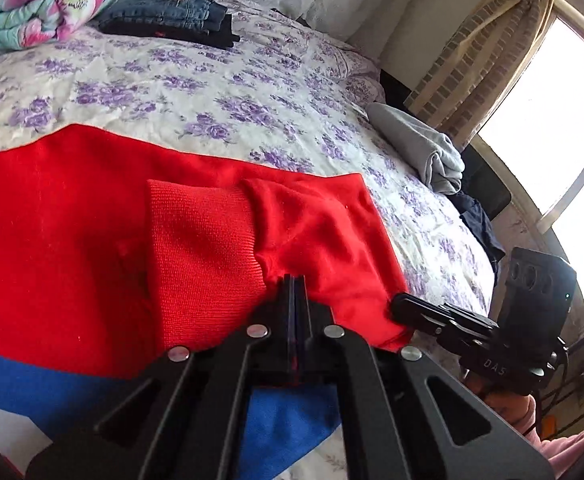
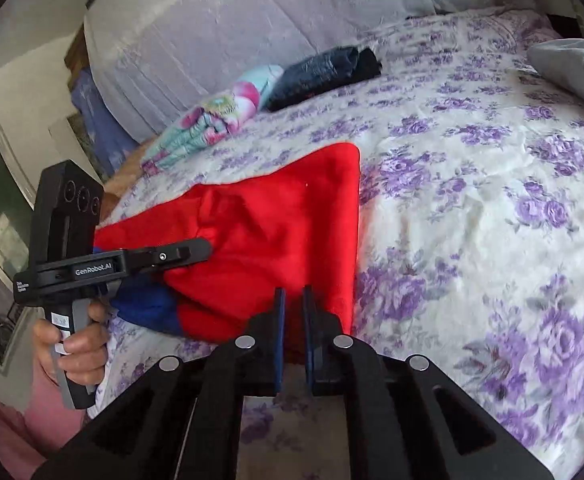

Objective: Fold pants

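Bedroom, floral sheet point(image 2: 472, 208) as our work surface. Red pants point(image 1: 91, 240) with blue panel point(image 1: 31, 380) lie at the near edge, lower part cut off by our frames. Left claw point(image 1: 294, 280) pinched tight on red fabric beside the ribbed cuff point(image 1: 199, 248); the fold's underside is hidden. Right claw point(image 2: 293, 294) at the pants' near corner, a narrow gap between its pads; whether cloth sits in it, we can't tell. Folded jeans point(image 1: 167, 14) far back.

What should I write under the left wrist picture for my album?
The left hand-held gripper pinches the red pants on the flowery bed.
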